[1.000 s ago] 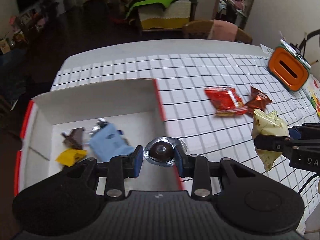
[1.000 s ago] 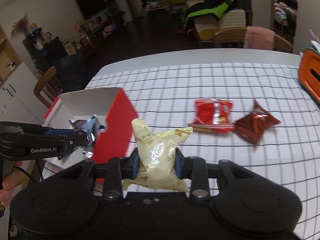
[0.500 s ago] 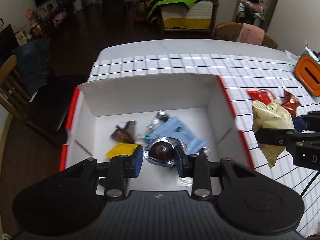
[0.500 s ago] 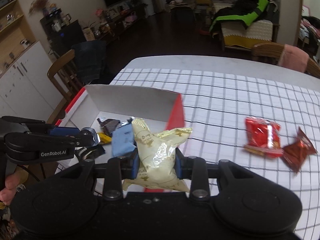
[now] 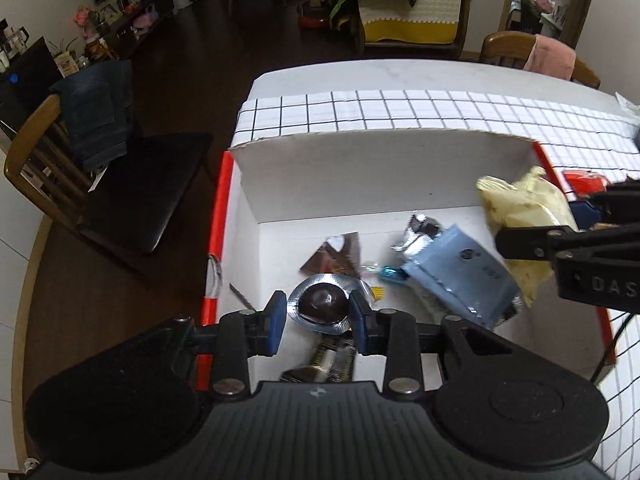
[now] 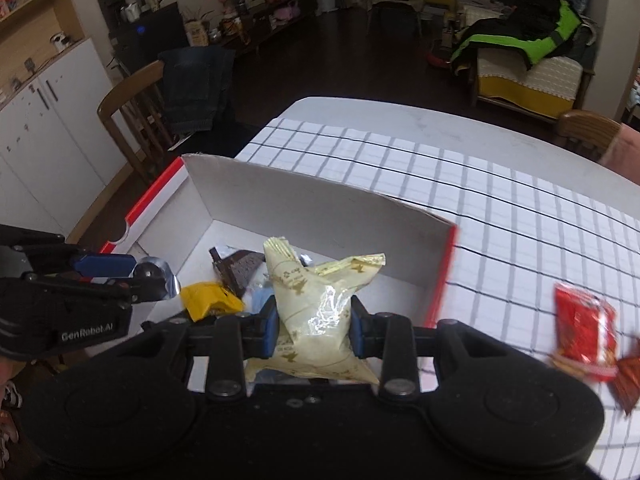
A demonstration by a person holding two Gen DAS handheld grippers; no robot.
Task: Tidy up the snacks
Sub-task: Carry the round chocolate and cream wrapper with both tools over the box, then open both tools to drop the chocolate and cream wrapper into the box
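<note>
Above open white box point(image 5: 360, 184) holding several snacks: left hand-held gripper point(image 5: 318, 314) pinching foil chocolate point(image 5: 323, 303), right hand-held gripper point(image 6: 314, 330) pinching cream packet point(image 6: 316, 312) (neither dropped yet). Red packets point(image 6: 584, 332) left on tabletop point(image 6: 500, 208).

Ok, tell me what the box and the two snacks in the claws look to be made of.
Box: matte white cardboard, raw cut edge, red outside. Round chocolate: dark and glossy, seated in crinkled silver foil. Cream packet: thin shiny plastic film, probably, judging by its wrinkles and glare.
</note>
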